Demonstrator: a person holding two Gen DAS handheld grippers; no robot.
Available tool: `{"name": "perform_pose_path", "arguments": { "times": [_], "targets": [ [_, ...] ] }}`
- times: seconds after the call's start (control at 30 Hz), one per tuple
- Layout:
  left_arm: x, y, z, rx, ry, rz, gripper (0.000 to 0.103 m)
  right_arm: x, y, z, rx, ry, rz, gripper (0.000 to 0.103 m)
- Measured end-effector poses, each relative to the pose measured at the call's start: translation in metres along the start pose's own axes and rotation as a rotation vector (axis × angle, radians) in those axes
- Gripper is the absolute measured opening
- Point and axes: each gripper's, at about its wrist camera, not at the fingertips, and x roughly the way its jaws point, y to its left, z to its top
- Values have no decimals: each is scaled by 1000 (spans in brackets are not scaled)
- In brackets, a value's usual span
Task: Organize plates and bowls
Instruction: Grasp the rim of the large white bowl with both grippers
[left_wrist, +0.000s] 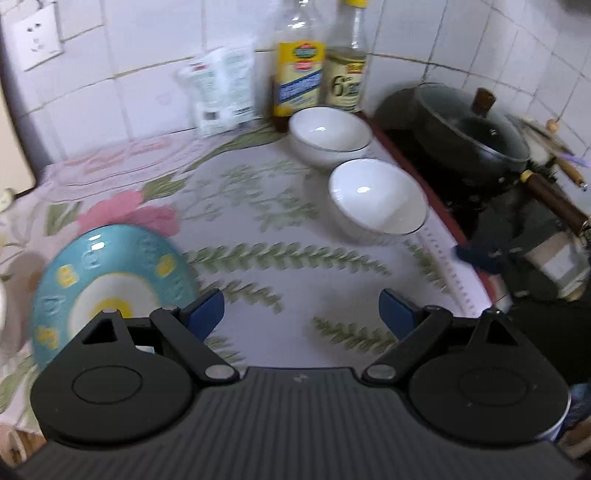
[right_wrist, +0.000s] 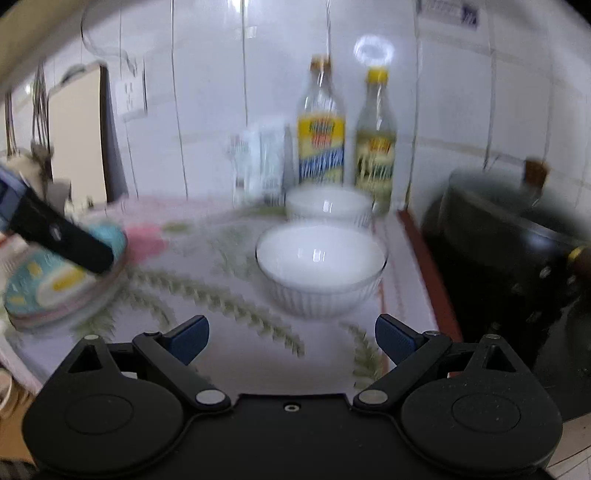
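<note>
The blue plate (left_wrist: 110, 280) is smeared by motion, its lower edge hidden behind the left gripper (left_wrist: 303, 314). Bottle (right_wrist: 320, 147) labels are too blurred to read. The dark pot (right_wrist: 517, 258) runs off the right edge.

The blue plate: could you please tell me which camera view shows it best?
The left wrist view: the blue plate is close and fairly sharp. In the right wrist view it is blurred at the frame's edge, partly hidden by the left gripper.
</note>
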Motion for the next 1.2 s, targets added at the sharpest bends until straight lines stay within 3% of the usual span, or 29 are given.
{"name": "perform_pose_path", "arguments": {
  "times": [0.23,0.33,0.57,0.63,0.73,0.97,1.2],
  "targets": [
    [41,-7,19,-19,-76,-78,90,42,-14,-3,29,27,-26,99],
    [68,-4,30,-60,-25,-108,80,58,-20,2,44,36,-36,99],
    [108,-4,53,-76,-14,-143,78,79,-25,17,39,24,-4,99],
    [121,-1,58,-104,14,-145,72,85,-25,19,41,29,-2,101],
    [134,-1,61,-126,22,-63,63,89,-25,20,38,29,-4,102],
    [151,11,57,-190,71,-193,19,94,-23,20,40,27,-10,103],
    [146,0,58,-142,82,-151,17,94,-22,23,61,53,-2,103]
  ]
}}
